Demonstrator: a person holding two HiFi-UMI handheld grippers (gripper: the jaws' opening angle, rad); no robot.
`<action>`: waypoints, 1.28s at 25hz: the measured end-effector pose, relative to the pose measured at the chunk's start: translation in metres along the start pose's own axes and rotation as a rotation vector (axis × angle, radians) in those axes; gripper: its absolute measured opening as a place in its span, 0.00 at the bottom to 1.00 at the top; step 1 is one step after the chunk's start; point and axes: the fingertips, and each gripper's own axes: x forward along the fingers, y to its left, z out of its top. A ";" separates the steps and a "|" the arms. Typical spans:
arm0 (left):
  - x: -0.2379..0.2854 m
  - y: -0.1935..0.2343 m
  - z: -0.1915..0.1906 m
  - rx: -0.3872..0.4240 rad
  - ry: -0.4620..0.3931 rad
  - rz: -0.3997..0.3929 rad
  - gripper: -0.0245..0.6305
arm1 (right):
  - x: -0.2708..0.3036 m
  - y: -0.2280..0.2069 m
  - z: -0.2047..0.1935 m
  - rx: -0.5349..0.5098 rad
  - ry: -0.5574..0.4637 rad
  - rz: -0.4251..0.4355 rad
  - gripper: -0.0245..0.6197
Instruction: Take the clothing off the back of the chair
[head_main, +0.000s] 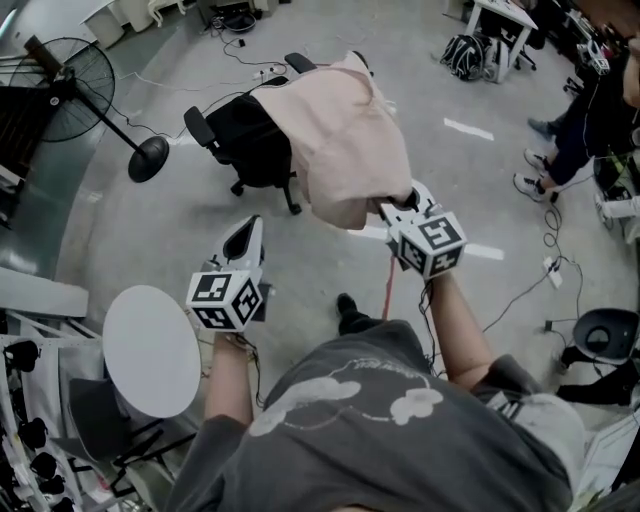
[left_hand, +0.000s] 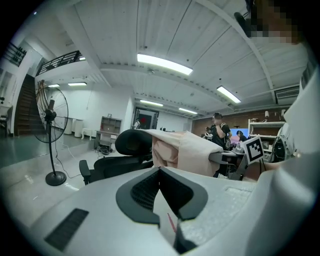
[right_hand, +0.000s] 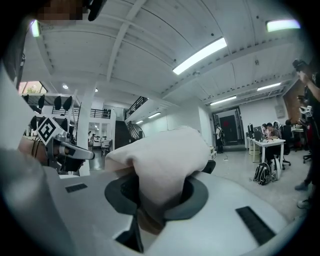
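Note:
A pale pink garment (head_main: 340, 140) hangs over the back of a black office chair (head_main: 245, 140) and stretches toward me. My right gripper (head_main: 397, 212) is shut on the garment's lower edge. In the right gripper view the cloth (right_hand: 170, 160) bunches between the pads and hides most of the chair. My left gripper (head_main: 248, 228) hovers in front of the chair, left of the garment and apart from it, jaws together with nothing in them. In the left gripper view the left gripper (left_hand: 160, 171) points at the chair's headrest (left_hand: 132, 141) and the draped garment (left_hand: 187, 150).
A standing fan (head_main: 85, 80) is left of the chair and a round white table (head_main: 150, 350) is near my left side. A backpack (head_main: 465, 55) leans by a white desk (head_main: 505, 15). A person (head_main: 585, 125) stands at right. Cables (head_main: 545, 265) cross the floor.

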 end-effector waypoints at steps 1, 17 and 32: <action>-0.009 -0.002 -0.001 0.001 -0.006 -0.001 0.04 | -0.006 0.008 0.000 -0.002 -0.001 -0.001 0.15; -0.154 -0.036 -0.041 -0.018 -0.061 0.010 0.04 | -0.114 0.104 -0.009 -0.017 -0.048 -0.050 0.14; -0.227 -0.086 -0.076 -0.044 -0.061 -0.039 0.04 | -0.216 0.157 -0.016 -0.004 -0.071 -0.080 0.14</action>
